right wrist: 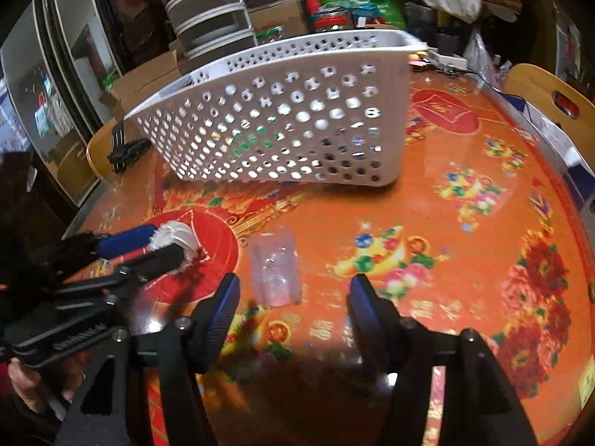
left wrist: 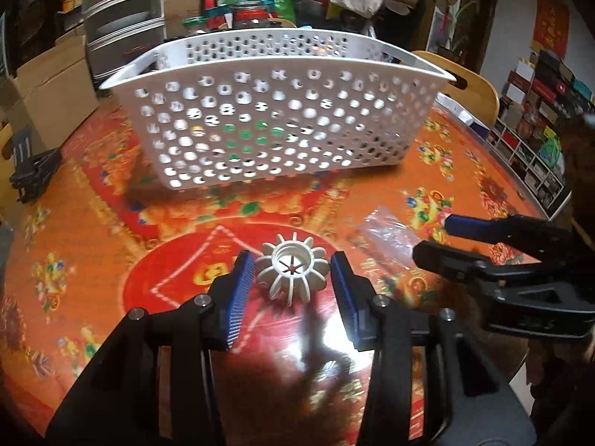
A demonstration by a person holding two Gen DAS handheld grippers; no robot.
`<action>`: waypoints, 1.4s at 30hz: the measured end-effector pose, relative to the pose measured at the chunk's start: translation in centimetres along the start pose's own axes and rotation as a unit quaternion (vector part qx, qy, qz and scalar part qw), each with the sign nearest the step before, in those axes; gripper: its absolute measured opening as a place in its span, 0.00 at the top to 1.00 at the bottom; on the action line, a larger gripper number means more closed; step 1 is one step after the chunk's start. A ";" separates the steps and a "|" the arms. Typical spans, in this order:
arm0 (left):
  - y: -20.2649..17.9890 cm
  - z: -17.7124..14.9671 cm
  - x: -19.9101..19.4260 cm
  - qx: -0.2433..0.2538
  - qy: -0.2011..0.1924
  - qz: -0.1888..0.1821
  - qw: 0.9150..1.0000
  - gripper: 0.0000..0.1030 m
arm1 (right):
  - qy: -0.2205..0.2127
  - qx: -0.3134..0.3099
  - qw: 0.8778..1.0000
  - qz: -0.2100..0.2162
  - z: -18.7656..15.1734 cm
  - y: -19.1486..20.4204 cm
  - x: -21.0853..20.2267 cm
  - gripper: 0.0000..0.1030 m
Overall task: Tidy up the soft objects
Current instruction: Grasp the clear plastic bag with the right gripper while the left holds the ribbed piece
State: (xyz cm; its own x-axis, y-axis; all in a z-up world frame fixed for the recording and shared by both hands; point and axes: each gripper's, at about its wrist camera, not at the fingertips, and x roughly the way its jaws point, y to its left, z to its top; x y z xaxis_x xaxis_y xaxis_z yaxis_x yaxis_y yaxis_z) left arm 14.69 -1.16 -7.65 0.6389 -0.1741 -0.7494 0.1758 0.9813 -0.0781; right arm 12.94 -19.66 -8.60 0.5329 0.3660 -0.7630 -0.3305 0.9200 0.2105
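Observation:
A white ribbed ball-shaped object (left wrist: 293,268) lies on the red-orange tablecloth. My left gripper (left wrist: 293,271) is open with one blue pad on each side of it, close to it without squeezing; the right wrist view shows the same (right wrist: 174,239). A small clear plastic bag (right wrist: 275,269) lies flat on the table just ahead of my open, empty right gripper (right wrist: 293,293); it also shows in the left wrist view (left wrist: 388,234). A white perforated basket (left wrist: 275,111) stands behind both, with something green showing through its holes.
The round table (right wrist: 465,260) has a glossy patterned cover. A black clamp-like object (left wrist: 33,174) lies at the left table edge. Wooden chair backs (left wrist: 465,85), cardboard boxes, grey drawers (left wrist: 122,18) and bags crowd the far side.

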 end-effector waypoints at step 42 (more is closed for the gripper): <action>2.4 0.4 -4.4 -0.038 -0.044 0.000 0.998 0.61 | -0.052 -0.065 0.996 -0.028 0.6 4.0 -3.1 0.74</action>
State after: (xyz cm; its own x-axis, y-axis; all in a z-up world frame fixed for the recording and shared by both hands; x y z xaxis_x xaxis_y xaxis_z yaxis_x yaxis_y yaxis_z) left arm 12.61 1.98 -4.34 0.7025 -0.1775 -0.6892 0.1204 0.9841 -0.1307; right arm 10.42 -17.05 -5.02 0.6289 0.3336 -0.7023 -0.3929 0.9158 0.0831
